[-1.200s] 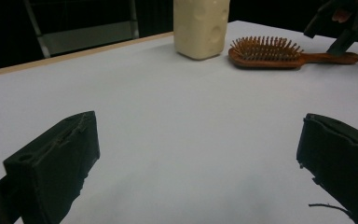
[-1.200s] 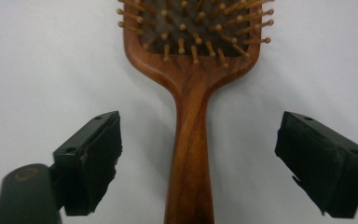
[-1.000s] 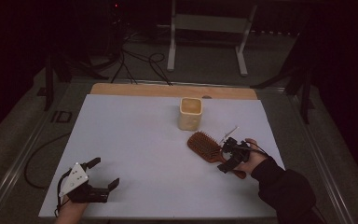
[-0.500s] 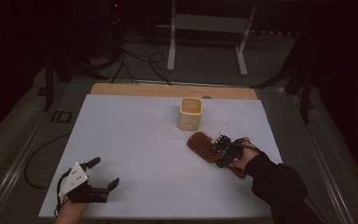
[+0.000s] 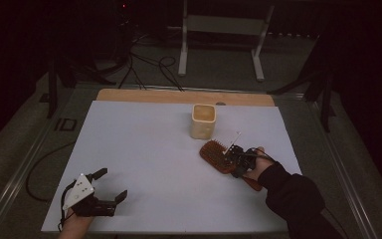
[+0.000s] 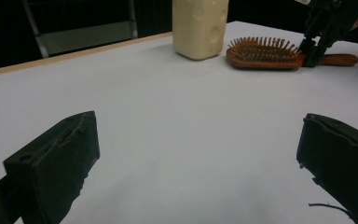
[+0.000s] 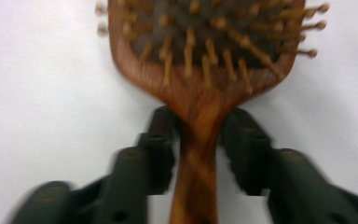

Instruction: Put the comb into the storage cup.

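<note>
A wooden hairbrush lies bristles up on the white table top, right of centre, just in front of a cream cup. My right gripper is down on the brush handle. In the right gripper view its jaws press both sides of the handle neck, and the hairbrush head lies just beyond. At the near left, my left gripper rests open with nothing between its jaws. From there I see the cup, the hairbrush and the right gripper far off.
A wooden strip runs along the table's far edge. Behind it stand a metal frame and loose cables on the floor. The surroundings are dark.
My right gripper has moved left and down onto the brush handle and closed around its neck. The left gripper has stayed where it was.
</note>
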{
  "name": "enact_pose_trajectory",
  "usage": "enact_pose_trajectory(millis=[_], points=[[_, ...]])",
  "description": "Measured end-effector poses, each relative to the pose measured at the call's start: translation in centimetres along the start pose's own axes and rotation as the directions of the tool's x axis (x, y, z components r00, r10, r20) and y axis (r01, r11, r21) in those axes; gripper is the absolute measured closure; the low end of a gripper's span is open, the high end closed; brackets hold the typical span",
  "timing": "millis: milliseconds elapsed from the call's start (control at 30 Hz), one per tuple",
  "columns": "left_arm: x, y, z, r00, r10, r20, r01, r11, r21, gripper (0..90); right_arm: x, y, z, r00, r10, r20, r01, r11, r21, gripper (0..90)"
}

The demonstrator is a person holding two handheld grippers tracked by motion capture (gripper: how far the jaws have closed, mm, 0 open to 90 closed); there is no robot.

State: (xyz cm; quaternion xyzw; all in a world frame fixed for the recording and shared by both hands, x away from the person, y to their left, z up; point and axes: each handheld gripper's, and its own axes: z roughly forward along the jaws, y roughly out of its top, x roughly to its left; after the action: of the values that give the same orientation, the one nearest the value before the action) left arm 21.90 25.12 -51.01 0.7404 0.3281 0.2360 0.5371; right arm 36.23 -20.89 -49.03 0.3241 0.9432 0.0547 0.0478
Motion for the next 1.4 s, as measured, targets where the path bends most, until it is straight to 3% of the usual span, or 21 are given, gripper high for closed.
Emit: enact_pose_trajectory(millis=[100, 167, 333, 467, 500, 533, 733, 900, 1000, 1100, 1133, 1200, 1233, 1333, 1400], points=[[0.0, 0.0, 0.0, 1.0000, -0.002, 0.001, 0.002, 1.0000, 0.000, 0.0, 0.2, 0.1, 0.0, 1.0000, -0.003, 0.005, 0.003, 1.000, 0.003, 71.1], [0.0, 0.0, 0.1, 1.0000, 0.000, 0.001, 0.000, 1.0000, 0.002, 0.0, 0.2, 0.1, 0.0, 0.9998, 0.021, 0.003, -0.021, 1.000, 0.000, 72.4], [0.0, 0.0, 0.1, 1.0000, -0.003, -0.001, 0.003, 1.0000, 0.004, 0.0, 0.4, -0.2, 0.0, 0.9998, 0.009, 0.016, -0.009, 1.000, -0.015, 72.8], [0.0, 0.0, 0.1, 1.0000, -0.005, 0.001, 0.005, 1.0000, 0.003, 0.0, 0.4, -0.6, 0.0, 0.9998, 0.007, 0.016, -0.007, 0.999, -0.045, 73.1], [0.0, -0.1, 0.1, 1.0000, -0.002, 0.000, 0.002, 1.0000, 0.008, 0.0, 0.5, -1.1, 0.0, 0.9997, 0.017, 0.019, -0.016, 0.996, -0.086, 73.2], [0.0, -0.1, 0.2, 1.0000, -0.002, 0.000, 0.002, 1.0000, 0.009, 0.0, 0.5, -1.1, 0.0, 0.9997, 0.017, 0.019, -0.016, 0.996, -0.086, 73.2], [0.0, -0.1, 0.2, 1.0000, -0.007, 0.000, 0.007, 0.9999, 0.009, 0.0, 1.1, -1.9, 0.0, 0.9974, 0.019, 0.070, -0.005, 0.982, -0.187, 73.2], [0.1, -0.1, 0.2, 1.0000, -0.007, -0.001, 0.007, 0.9999, 0.012, 0.0, 1.3, -2.1, 0.0, 0.9974, 0.025, 0.067, -0.009, 0.975, -0.223, 73.3], [0.1, -0.1, 0.2, 1.0000, -0.009, 0.000, 0.009, 0.9999, 0.009, 0.0, 1.8, -2.2, -0.2, 0.9955, 0.017, 0.093, 0.008, 0.964, -0.267, 73.3], [0.1, -0.1, 0.2, 1.0000, -0.007, 0.001, 0.007, 0.9999, 0.010, 0.0, 2.0, -2.2, -0.5, 0.9960, 0.027, 0.085, -0.002, 0.958, -0.286, 73.3], [0.1, -0.1, 0.2, 1.0000, -0.009, 0.001, 0.009, 0.9999, 0.009, 0.0, 2.2, -2.3, -0.9, 0.9960, 0.029, 0.085, -0.001, 0.950, -0.311, 73.3], [0.1, -0.1, 0.2, 0.9999, -0.010, 0.001, 0.010, 0.9999, 0.009, 0.0, 2.3, -2.3, -1.1, 0.9966, 0.025, 0.078, 0.001, 0.950, -0.313, 73.3], [0.1, -0.1, 0.2, 0.9999, -0.010, 0.001, 0.010, 0.9999, 0.009, 0.0, 2.6, -2.4, -1.5, 0.9973, 0.023, 0.070, 0.002, 0.940, -0.341, 73.2], [0.1, -0.1, 0.3, 0.9999, -0.012, 0.001, 0.012, 0.9999, 0.008, 0.0, 2.9, -2.5, -1.7, 0.9977, 0.025, 0.064, 0.000, 0.932, -0.362, 73.3], [0.1, -0.1, 0.3, 0.9999, -0.012, 0.002, 0.012, 0.9999, 0.009, 0.0, 3.5, -2.7, -2.1, 0.9972, 0.024, 0.070, 0.006, 0.920, -0.392, 73.2]])
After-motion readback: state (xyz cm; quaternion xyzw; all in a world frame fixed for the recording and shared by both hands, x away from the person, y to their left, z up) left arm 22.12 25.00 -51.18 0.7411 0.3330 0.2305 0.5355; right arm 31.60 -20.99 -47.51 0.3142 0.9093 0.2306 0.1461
